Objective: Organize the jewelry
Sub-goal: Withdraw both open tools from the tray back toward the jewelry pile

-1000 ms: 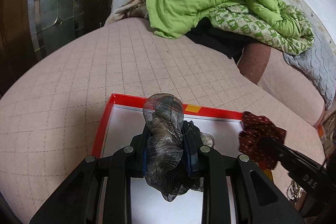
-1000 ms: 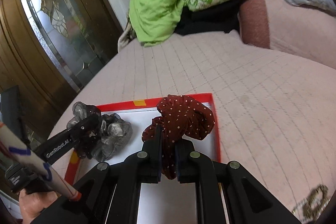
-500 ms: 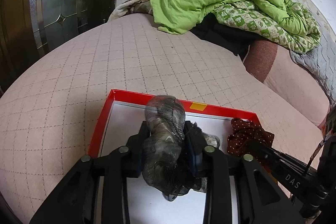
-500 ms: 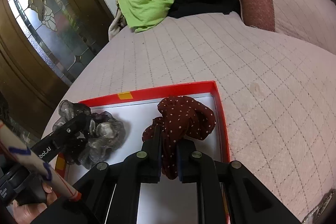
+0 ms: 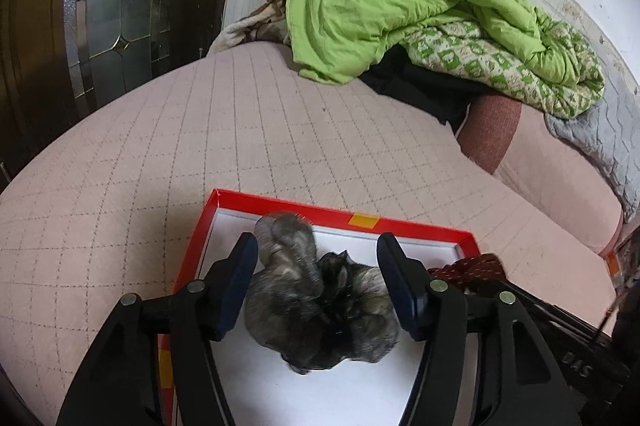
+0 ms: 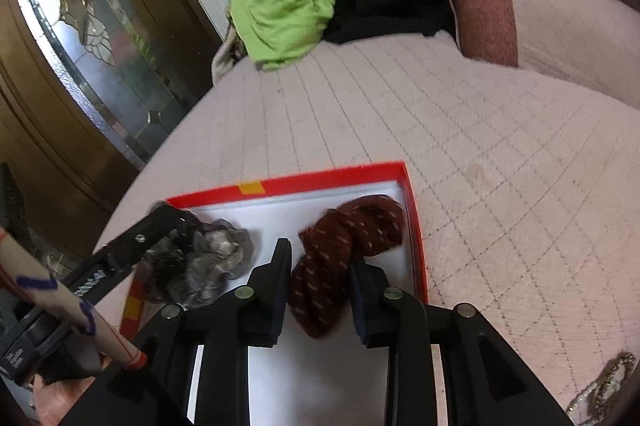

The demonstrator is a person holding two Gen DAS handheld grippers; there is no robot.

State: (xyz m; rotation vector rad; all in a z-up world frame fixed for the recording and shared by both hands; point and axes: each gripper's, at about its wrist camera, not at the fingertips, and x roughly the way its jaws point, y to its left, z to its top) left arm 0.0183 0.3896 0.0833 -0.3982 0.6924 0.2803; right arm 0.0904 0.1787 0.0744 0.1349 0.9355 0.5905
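Observation:
A red-rimmed box (image 5: pixel 420 224) with a white floor lies on the pink quilted bed; it also shows in the right wrist view (image 6: pixel 416 226). My left gripper (image 5: pixel 318 280) is open, its jaws wide on either side of a grey scrunchie (image 5: pixel 320 310) that lies on the box floor. My right gripper (image 6: pixel 320 282) is open around a dark red dotted scrunchie (image 6: pixel 344 250) that lies in the box's right part. The grey scrunchie (image 6: pixel 216 258) and the left gripper also show in the right wrist view. The red scrunchie (image 5: pixel 468 264) peeks past my left gripper's right finger.
A green quilt (image 5: pixel 400 2) and dark clothes are piled at the bed's far end. A wooden door with leaded glass (image 6: pixel 80 38) stands on the left. A beaded piece of jewelry (image 6: pixel 604 386) lies on the bed at the right.
Both grippers have opened and let go of their scrunchies, which now rest on the box floor. Both grippers have come down closer to the box.

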